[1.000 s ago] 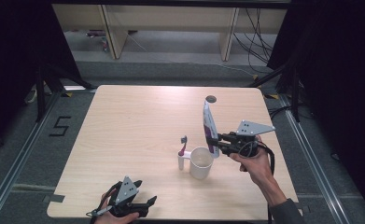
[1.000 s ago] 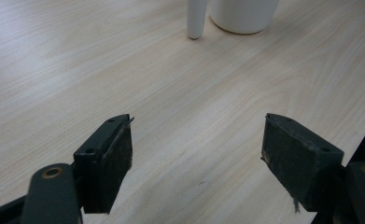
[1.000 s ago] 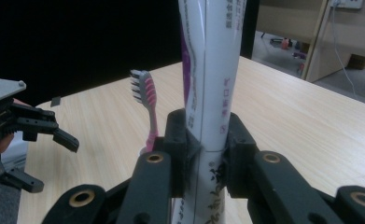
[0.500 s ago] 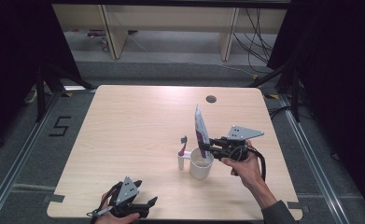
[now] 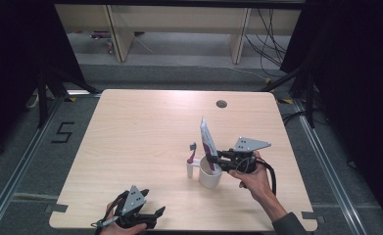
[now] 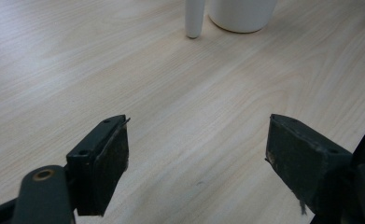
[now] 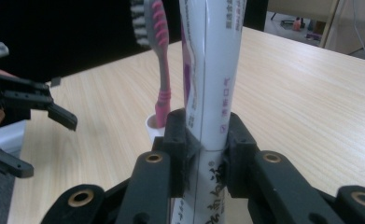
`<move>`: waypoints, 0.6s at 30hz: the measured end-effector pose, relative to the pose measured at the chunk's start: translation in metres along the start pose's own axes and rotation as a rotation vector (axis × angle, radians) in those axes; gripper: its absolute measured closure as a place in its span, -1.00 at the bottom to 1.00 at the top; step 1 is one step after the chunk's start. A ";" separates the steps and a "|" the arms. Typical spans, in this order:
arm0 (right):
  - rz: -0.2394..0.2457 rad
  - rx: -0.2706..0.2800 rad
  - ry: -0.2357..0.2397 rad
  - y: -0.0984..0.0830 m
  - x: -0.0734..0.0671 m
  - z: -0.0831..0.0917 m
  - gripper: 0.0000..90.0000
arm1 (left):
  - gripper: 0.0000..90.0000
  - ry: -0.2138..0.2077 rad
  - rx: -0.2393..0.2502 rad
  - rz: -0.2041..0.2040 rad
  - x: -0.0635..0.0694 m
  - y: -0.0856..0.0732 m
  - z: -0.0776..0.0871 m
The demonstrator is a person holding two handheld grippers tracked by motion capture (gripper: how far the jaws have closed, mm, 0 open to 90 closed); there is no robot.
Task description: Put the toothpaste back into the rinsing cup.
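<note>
Down at the table's near left edge, the left gripper (image 5: 157, 214) rests with its jaws spread wide and nothing between them. Toward the middle, a pink toothbrush (image 5: 192, 152) stands in a small white holder (image 5: 191, 169) just beside a white cup (image 5: 209, 178). Further right, the right gripper (image 5: 217, 157) pinches a white-and-purple toothpaste tube (image 5: 208, 141), upright with its lower end in the cup.

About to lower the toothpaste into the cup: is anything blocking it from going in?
Nothing visible does. The right tool is clamped on the toothpaste tube, held upright with its lower end at the mouth of the white cup. The pink toothbrush stands in its own small holder beside the cup, apart from the tube.
</note>
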State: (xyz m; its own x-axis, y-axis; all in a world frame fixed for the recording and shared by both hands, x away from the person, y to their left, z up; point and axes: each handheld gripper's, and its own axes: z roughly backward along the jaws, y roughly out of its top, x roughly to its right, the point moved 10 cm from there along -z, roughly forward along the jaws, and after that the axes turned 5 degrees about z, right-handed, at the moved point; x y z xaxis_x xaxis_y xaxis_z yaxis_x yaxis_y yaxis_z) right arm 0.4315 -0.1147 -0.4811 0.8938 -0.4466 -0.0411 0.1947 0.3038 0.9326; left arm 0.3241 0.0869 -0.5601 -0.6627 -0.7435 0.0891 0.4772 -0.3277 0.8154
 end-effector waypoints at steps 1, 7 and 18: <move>0.006 -0.012 -0.014 -0.002 0.001 0.000 0.67 | -0.53 0.000 0.011 0.016 0.001 0.001 -0.001; 0.001 -0.032 -0.002 -0.010 -0.002 -0.004 0.66 | -0.53 -0.002 0.009 0.013 0.001 0.001 -0.001; 0.062 -0.111 -0.021 -0.022 -0.004 -0.005 0.65 | -0.53 0.003 0.002 -0.002 0.000 0.000 -0.001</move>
State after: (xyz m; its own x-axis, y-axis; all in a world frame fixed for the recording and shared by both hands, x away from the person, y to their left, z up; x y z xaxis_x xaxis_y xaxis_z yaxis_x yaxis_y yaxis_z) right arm 0.4254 -0.1150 -0.5029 0.8969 -0.4415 0.0239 0.1842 0.4223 0.8876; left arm 0.3246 0.0865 -0.5603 -0.6615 -0.7451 0.0857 0.4749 -0.3276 0.8168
